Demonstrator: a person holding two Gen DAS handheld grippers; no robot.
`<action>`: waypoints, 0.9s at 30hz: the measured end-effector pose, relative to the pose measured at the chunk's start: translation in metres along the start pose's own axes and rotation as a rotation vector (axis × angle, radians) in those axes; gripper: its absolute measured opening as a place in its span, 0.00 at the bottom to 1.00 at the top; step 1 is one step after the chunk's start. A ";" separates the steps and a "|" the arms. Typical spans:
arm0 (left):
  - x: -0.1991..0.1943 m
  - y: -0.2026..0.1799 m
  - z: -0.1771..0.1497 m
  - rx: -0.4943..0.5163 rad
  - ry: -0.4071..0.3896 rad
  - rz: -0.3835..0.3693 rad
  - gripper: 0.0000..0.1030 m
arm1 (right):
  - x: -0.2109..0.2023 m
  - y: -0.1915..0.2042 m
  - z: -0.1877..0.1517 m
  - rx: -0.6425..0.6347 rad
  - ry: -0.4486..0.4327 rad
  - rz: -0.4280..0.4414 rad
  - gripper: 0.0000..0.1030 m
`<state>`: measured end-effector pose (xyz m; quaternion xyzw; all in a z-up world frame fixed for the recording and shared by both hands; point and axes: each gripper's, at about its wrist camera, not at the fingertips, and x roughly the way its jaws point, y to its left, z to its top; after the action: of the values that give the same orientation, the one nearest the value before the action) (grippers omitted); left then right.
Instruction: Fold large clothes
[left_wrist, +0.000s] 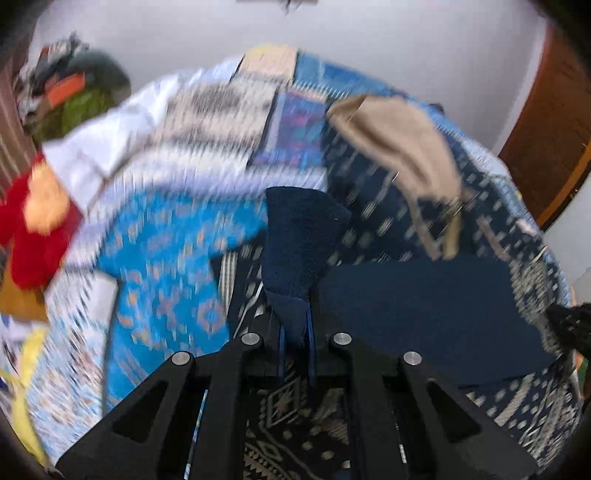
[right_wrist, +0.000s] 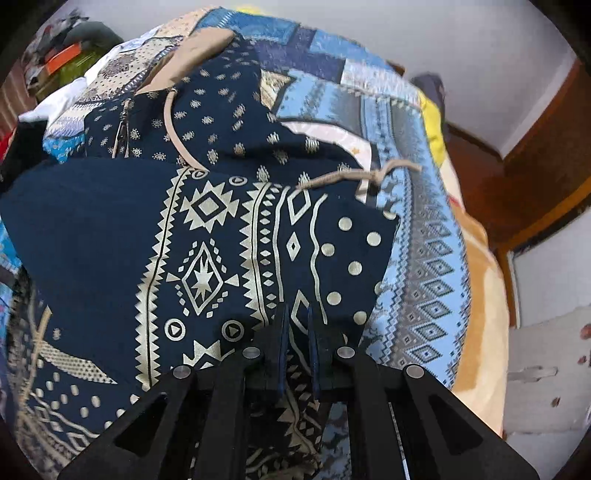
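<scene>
1. A heap of mixed clothes sits at the far left of the blue patchwork bedspread; a red cloth lies nearer.
2. The navy garment with cream geometric print lies spread over the bedspread.
3. The left gripper pinches a navy fold of it.
4. The right gripper is clamped on its printed edge.

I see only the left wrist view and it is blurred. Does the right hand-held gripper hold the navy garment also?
Observer: Yes, the right hand-held gripper is shut on the navy garment, on its gold-printed side.
Operator: What is near its edge?
Observer: A beige drawstring lies across the garment's far edge.
Operator: What is under the garment?
Observer: A blue patterned bedcover, sharp in the right wrist view.
</scene>
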<state>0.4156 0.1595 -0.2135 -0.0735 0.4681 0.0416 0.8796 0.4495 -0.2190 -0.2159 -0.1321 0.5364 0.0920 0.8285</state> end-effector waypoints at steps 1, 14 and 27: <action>0.007 0.005 -0.007 -0.010 0.019 -0.006 0.09 | -0.001 0.001 0.000 -0.009 -0.003 -0.014 0.06; 0.040 0.031 -0.061 -0.136 0.133 -0.043 0.20 | 0.003 -0.023 -0.015 -0.020 -0.012 -0.147 0.06; -0.001 0.072 -0.089 -0.157 0.167 0.032 0.69 | -0.001 -0.041 -0.029 -0.002 -0.038 -0.137 0.06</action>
<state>0.3320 0.2158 -0.2687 -0.1378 0.5362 0.0861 0.8283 0.4358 -0.2668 -0.2215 -0.1676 0.5103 0.0380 0.8427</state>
